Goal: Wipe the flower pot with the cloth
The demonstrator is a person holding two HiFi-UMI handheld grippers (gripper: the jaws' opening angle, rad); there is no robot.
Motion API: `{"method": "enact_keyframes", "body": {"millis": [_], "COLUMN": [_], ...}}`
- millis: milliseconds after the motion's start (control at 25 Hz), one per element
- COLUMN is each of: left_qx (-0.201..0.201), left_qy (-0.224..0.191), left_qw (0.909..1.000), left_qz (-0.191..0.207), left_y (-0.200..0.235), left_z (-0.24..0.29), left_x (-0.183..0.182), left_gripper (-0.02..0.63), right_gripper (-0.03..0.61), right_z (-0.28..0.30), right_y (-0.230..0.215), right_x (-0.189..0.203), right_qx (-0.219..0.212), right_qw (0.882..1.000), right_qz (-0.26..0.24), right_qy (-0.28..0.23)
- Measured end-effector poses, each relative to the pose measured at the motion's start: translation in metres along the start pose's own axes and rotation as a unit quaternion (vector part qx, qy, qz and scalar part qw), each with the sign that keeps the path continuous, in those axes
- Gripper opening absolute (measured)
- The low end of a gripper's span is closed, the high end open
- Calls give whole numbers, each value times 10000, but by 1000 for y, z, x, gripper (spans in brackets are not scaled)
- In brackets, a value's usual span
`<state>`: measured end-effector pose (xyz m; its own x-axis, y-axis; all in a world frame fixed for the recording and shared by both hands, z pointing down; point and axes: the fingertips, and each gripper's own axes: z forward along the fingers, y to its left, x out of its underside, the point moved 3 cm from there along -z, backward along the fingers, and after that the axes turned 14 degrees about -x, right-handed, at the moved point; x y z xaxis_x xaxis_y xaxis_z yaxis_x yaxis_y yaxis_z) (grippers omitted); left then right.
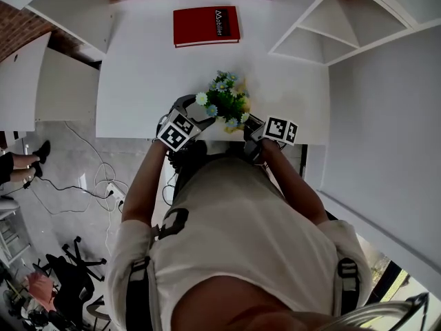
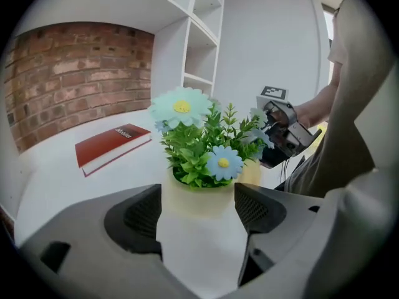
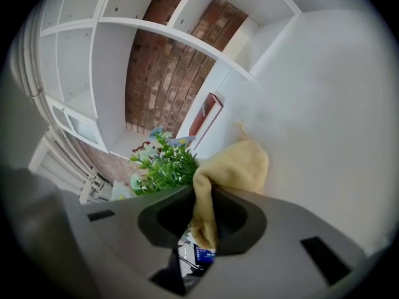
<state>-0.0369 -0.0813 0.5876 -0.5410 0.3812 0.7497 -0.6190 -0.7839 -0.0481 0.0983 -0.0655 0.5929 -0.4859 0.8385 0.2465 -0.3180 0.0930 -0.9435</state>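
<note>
A cream flower pot [image 2: 198,199] holding green leaves and blue and white daisies [image 2: 201,143] stands near the front edge of the white table [image 1: 145,74]. My left gripper [image 2: 198,207] has its two pads against the pot's sides and is shut on it. In the head view the flowers [image 1: 226,101] sit between my left gripper [image 1: 180,128] and right gripper [image 1: 275,129]. The right gripper [image 3: 202,210] is shut on a yellow cloth [image 3: 232,166], which bunches out past the jaws beside the plant [image 3: 163,168]. The flowers mostly hide the pot from above.
A red book [image 1: 206,25] lies at the far side of the table. White shelving [image 1: 344,19] stands at the right and a brick wall behind. Cables and an office chair [image 1: 72,271] are on the floor to the left.
</note>
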Motion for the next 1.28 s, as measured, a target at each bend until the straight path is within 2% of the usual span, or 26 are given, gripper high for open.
{"method": "enact_keyframes", "body": {"millis": [120,200,400,520,760,920,1040,1120,1280], "left_qx": [27,-130,-760,-1025,-692,-391,-131,-224,-737], "left_qy": [40,15,-36,-2,155,21,-120,-177,-234], "left_qw": [9999,9999,9959,9925,9964,9989,9998,9994,9946], "left_qz": [131,78,-480,-664,-470,-250,-81,-195,-686], "left_y": [-8,-13,-20,-26,-15,3,0,-2,-8], "left_z": [10,13,13,12,4,4,9,12,8], "left_x": [5,5,5,6,11,3,-5,-3,-8], "left_gripper": [357,356,356,356,356,357,356,350,344], "right_gripper": [86,86,87,87,86,86,86,86,86], "right_z": [3,3,1,1,0,0,1,3,4], "right_y": [6,3,-15,-28,-28,-24,-16,-8,-6], "right_x": [-3,2,27,34,30,22,12,6,8], "right_qx": [-86,-100,-25,-6,51,43,-107,-311,-428], "right_qw": [9999,9998,9977,9946,9956,9971,9971,9957,9945], "right_qz": [-47,67,660,1020,912,745,709,782,844], "right_qy": [-50,-132,-180,-206,-192,-154,-259,-374,-443]}}
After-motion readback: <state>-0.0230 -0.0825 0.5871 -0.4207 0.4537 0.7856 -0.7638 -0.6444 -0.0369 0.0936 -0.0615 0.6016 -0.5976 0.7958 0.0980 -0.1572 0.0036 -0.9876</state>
